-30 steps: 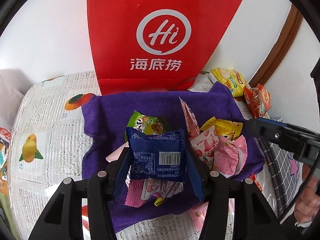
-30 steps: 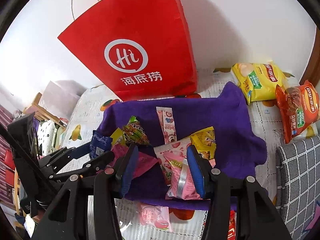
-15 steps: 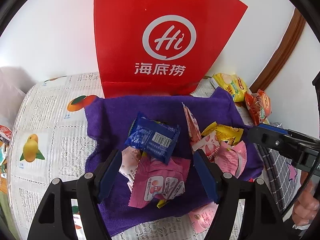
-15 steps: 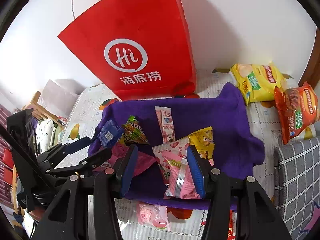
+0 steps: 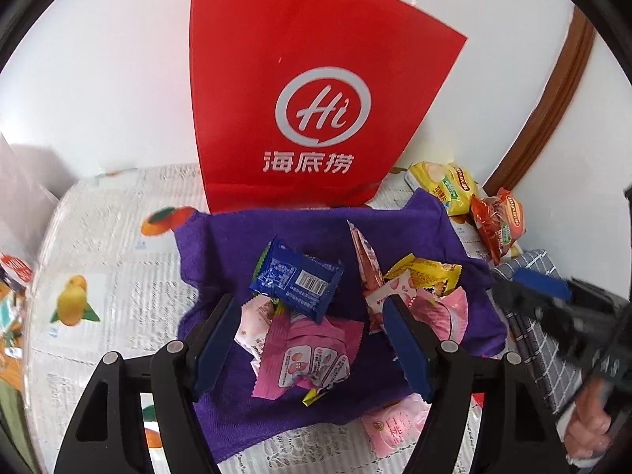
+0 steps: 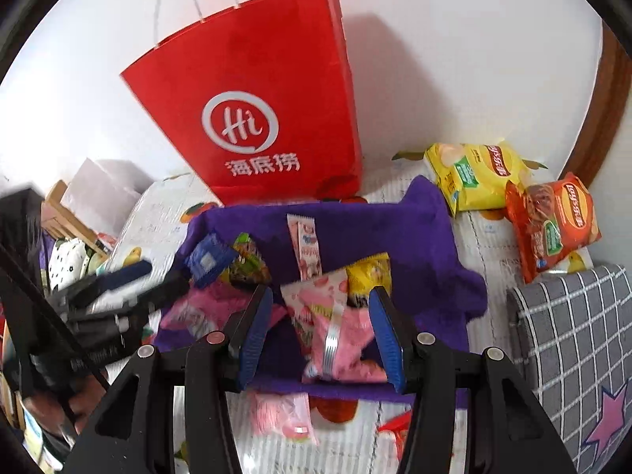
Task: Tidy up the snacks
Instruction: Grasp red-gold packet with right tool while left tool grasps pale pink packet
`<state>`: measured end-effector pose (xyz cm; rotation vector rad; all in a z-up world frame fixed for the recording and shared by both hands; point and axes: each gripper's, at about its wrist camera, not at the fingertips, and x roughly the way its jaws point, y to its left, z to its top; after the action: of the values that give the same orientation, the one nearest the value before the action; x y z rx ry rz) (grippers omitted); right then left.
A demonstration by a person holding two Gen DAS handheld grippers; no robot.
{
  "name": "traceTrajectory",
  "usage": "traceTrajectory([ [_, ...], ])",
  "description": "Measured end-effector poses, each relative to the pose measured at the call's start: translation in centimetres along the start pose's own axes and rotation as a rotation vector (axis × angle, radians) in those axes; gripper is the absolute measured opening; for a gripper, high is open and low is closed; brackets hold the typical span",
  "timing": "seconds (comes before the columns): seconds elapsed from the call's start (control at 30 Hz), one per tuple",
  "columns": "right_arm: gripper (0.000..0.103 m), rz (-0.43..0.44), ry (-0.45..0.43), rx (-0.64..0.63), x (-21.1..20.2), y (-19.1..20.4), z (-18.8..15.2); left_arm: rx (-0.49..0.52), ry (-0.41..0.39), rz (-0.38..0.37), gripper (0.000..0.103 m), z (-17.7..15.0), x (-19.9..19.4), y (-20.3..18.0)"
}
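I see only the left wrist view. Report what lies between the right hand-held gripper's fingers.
Observer: A pink packet with a silver seam lies between the fingers of the right hand-held gripper. The jaws are open, with a gap at the left pad, so it is not gripped.
Operator: Name what sits against the blue packet.
Observer: A green packet, right beside it on the purple cloth; the blue one overlaps its edge.
Operator: Describe the top of the red bag.
Observer: It has white string handles rising from its open rim.
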<state>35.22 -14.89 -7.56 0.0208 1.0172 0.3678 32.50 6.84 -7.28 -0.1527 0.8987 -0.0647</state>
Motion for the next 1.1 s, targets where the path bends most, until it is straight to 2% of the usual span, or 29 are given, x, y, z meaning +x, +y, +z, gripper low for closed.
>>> traceTrajectory([
  [0.07, 0.050, -0.013, -0.023, 0.018, -1.0, -0.7, -1.4, 0.033, -0.024, 0.024, 0.072, -0.1, -0.8, -0.7],
  [0.13, 0.053, -0.005, -0.038, 0.028, -1.8, -1.7, -3.2, 0.044, -0.036, 0.012, 0.072, 0.0, -1.5, -1.2],
  [0.23, 0.055, -0.069, -0.044, 0.037, -2.3, -3.6, -5.9, 0.048, -0.047, -0.008, 0.072, 0.0, -2.2, -1.7],
  [0.3, 0.055, -0.112, -0.027, 0.043, -1.9, -5.0, -7.8, 0.053, -0.046, -0.008, 0.072, -0.1, -2.3, -2.0],
  [0.5, 0.055, -0.081, 0.046, 0.125, 0.7, -8.7, -12.4, 0.104, -0.046, 0.035, 0.072, -0.6, -2.0, -3.7],
  [0.73, 0.055, -0.112, 0.038, 0.027, 2.9, -7.9, -14.1, 0.121, -0.010, -0.001, 0.072, -1.0, -1.6, -4.4],
  [0.87, 0.055, -0.056, 0.041, 0.034, 3.4, -8.2, -14.0, 0.103, -0.005, -0.005, 0.072, -1.6, -2.0, -4.5],
  [0.93, 0.055, -0.061, 0.084, 0.001, 4.3, -7.7, -14.2, 0.092, -0.008, -0.012, 0.072, -2.6, -2.4, -4.4],
  [1.03, 0.053, -0.125, 0.066, -0.078, 4.8, -6.5, -14.6, 0.071, 0.016, -0.016, 0.072, -5.5, -2.5, -4.1],
  [1.1, 0.043, -0.124, 0.049, -0.096, 4.6, -6.1, -14.9, 0.059, 0.052, -0.013, 0.072, -7.4, -2.2, -3.9],
])
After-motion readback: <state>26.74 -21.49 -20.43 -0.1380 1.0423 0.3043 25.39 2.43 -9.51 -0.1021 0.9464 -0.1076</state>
